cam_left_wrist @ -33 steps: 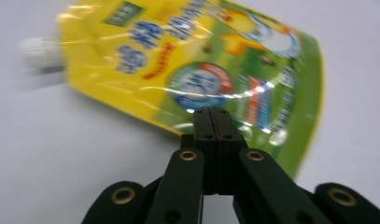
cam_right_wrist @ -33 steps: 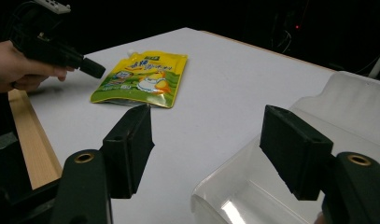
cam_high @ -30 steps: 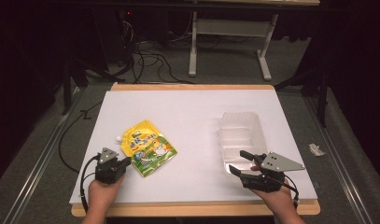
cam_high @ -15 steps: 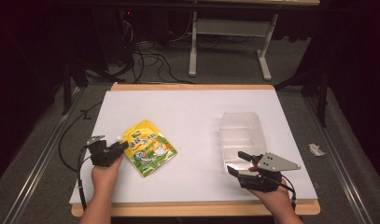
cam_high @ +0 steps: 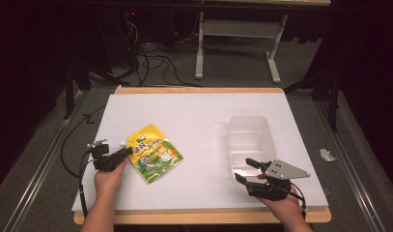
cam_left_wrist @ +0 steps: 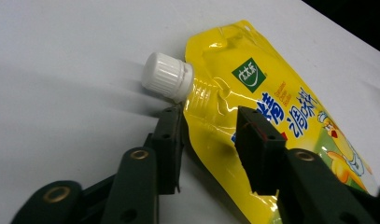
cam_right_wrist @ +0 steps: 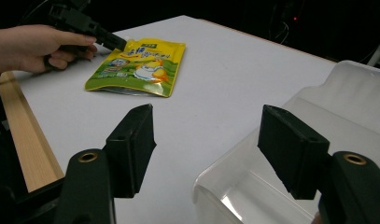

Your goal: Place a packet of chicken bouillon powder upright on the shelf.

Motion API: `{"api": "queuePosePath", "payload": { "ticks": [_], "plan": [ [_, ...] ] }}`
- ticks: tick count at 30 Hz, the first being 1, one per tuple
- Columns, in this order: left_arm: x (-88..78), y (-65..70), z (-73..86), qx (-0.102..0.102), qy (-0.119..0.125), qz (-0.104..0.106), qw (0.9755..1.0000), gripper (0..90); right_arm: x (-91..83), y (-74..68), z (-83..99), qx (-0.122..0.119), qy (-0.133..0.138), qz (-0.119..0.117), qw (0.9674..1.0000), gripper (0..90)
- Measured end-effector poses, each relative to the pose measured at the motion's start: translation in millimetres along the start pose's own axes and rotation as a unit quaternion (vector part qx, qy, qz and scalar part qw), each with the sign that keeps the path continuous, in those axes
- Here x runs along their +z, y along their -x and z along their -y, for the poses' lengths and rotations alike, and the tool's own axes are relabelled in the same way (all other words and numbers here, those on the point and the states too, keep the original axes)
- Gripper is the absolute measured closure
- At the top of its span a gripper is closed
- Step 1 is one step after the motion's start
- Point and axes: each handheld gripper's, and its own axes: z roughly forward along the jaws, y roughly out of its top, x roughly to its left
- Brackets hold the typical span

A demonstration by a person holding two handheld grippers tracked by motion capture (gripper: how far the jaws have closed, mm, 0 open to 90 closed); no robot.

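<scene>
A yellow spouted drink pouch (cam_high: 153, 153) lies flat on the left half of the white table (cam_high: 194, 116), its white screw cap (cam_left_wrist: 167, 76) pointing toward the table's left edge. The left gripper (cam_left_wrist: 211, 135) has its jaws parted astride the pouch's corner just below the cap, not closed on it. The right gripper (cam_right_wrist: 208, 140) is spread wide at the near rim of a clear plastic container (cam_high: 250, 140) on the right.

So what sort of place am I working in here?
Likely a lab or recording bench, not a home: a white-topped table in a dark room, loose cables on the floor behind, and only a yellow pouch and a clear plastic bin laid out.
</scene>
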Motion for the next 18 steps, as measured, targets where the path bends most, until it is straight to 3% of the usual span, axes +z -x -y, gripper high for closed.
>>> {"api": "queuePosePath", "payload": {
  "ticks": [3, 8, 16, 18],
  "plan": [
    [0.1, 1.0, 0.7, 0.001, -0.002, -0.002, 1.0000, 69.5, -0.1, -0.2, 0.0, -0.001, -0.001, 0.001, 1.0000, 36.8],
    [-0.8, 5.1, 2.4, 0.023, -0.001, 0.000, 0.9997, 88.5, -1.1, -0.2, 0.3, 0.004, -0.001, 0.005, 1.0000, 37.7],
    [-4.6, 10.1, 4.3, 0.058, 0.018, 0.013, 0.9981, 90.0, -0.8, 1.0, 0.7, 0.001, -0.001, 0.005, 1.0000, 38.8],
    [-5.7, 10.7, 4.2, 0.058, 0.022, 0.014, 0.9980, 90.0, -0.4, 0.3, 1.0, 0.003, -0.005, 0.007, 1.0000, 39.1]
  ]
}}
